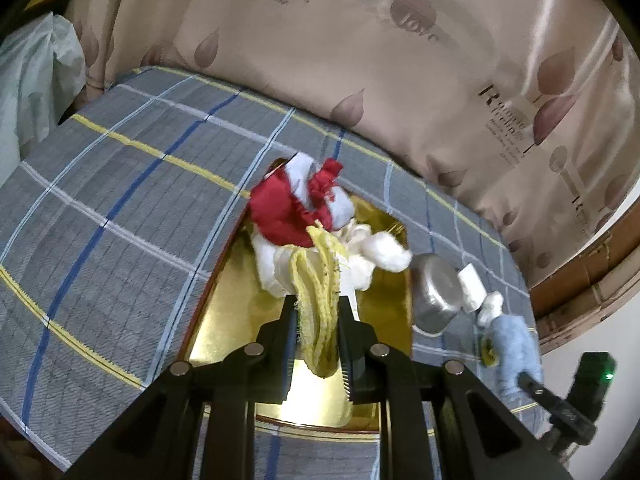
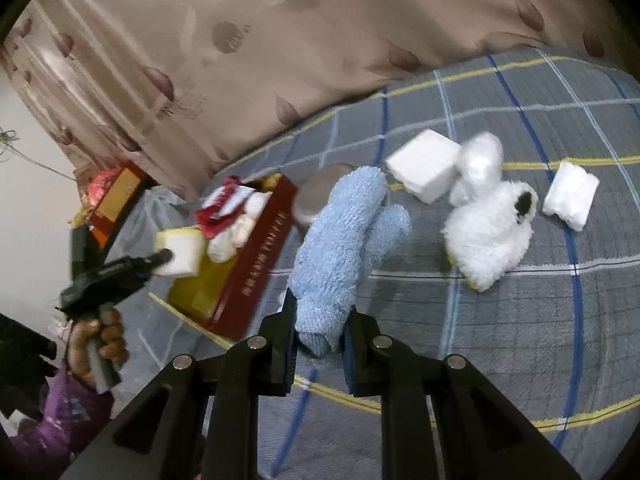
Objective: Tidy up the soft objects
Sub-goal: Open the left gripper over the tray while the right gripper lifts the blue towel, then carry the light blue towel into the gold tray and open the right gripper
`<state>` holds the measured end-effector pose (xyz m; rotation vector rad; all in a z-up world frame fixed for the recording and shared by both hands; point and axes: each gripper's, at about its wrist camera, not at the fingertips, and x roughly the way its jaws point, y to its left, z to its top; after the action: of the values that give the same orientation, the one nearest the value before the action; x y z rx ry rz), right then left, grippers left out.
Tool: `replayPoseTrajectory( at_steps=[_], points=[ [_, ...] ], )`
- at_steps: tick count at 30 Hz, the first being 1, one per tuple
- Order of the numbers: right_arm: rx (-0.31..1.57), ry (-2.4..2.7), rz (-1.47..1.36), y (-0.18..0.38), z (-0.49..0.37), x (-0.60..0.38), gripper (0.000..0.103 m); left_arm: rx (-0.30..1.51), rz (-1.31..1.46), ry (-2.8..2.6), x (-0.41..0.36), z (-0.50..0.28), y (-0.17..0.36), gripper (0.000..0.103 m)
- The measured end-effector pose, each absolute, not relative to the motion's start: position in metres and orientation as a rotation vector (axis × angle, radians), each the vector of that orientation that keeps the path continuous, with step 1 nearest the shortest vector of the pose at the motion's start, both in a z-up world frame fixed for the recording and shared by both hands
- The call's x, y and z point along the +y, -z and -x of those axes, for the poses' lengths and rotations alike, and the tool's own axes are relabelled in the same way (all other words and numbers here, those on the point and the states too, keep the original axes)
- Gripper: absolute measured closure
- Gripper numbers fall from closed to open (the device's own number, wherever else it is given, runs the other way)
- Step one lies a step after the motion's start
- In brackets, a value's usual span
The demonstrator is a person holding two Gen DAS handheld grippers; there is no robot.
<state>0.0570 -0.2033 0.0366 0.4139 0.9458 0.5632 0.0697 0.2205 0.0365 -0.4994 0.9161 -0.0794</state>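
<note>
Meanwhile, right jaws (image 2: 318, 328) pinch the blue mitt (image 2: 340, 240); left jaws (image 1: 318, 320) grip yellow cloth (image 1: 316, 300).

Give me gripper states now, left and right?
Left gripper: shut on the yellow cloth, over the gold-lined box.
Right gripper: shut on the blue plush mitt.

Soft, even indoor light; faint shadows under objects. Sheen glares on the glossy beige printed curtain (image 1: 552, 12). Gold-lined tray interior (image 1: 236, 320) reflects brightly. Motion blur smears the white cotton wad (image 1: 390, 252). Fisheye bends the grey plaid bedcover (image 2: 500, 320); corners vignette black.
</note>
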Motion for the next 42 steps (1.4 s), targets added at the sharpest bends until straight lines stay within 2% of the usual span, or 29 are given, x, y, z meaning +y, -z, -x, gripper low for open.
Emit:
replayPoseTrajectory(
  at_steps=[10, 16, 20, 25, 34, 42],
  points=[
    [0.911, -0.611, -0.412, -0.059, -0.047, -0.191, 0.086, 0.950, 0.405, 0.041, 0.223, -0.079, -0.015, 0.083],
    [0.918, -0.620, -0.403, -0.059, -0.044, -0.185, 0.086, 0.959, 0.248, -0.004, 0.212, -0.083, -0.011, 0.077],
    [0.921, -0.622, -0.394, -0.060, -0.043, -0.180, 0.086, 0.956, 0.148, -0.068, 0.207, -0.083, -0.012, 0.065],
    [0.922, -0.625, -0.385, -0.061, -0.044, -0.178, 0.086, 0.926, 0.119, -0.105, 0.206, -0.079, -0.020, 0.062],
    [0.902, -0.688, -0.353, -0.076, -0.051, -0.151, 0.086, 0.816, 0.194, -0.156, 0.198, -0.031, -0.056, 0.062],
    [0.910, -0.786, -0.303, -0.087, -0.073, -0.084, 0.086, 0.787, 0.231, -0.248, 0.182, 0.036, -0.053, 0.062]
  ],
)
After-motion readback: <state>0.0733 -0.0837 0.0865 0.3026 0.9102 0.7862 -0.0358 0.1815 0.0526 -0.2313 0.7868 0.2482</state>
